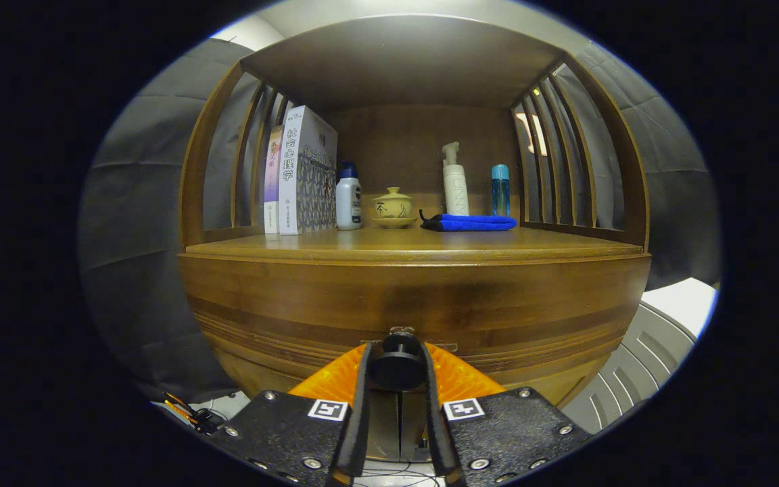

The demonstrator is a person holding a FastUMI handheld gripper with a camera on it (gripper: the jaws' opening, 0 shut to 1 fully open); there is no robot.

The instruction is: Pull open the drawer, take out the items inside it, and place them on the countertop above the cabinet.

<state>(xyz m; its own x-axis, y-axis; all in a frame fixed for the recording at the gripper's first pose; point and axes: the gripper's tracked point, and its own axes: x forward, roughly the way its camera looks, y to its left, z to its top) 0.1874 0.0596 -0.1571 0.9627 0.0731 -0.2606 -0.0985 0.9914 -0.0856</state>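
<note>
I am holding my tongs (397,368) nearly closed around the drawer knob (397,365), which is sitting right between the tips with a finger pressing in on each side. The knob is small, round and hard, so I judge it could be slipping if I pull off-line; gripping it behind its head should be holding best. The drawer (416,318) it belongs to is wooden and stiff, probably sliding with some drag, and it is sitting shut just beyond my tips.

Going left to right on the desk (416,245) up beyond the tongs: books (298,172) are standing at the far left, then a white bottle (348,197), a small lidded pot (393,206) that looks fragile, a folded blue cloth (470,222) with a pump bottle (455,181) behind it, and a blue bottle (500,191) at the right.

The front strip of the desk is lying bare. Slatted sides are fencing both ends, and a roof is limiting headroom above.
</note>
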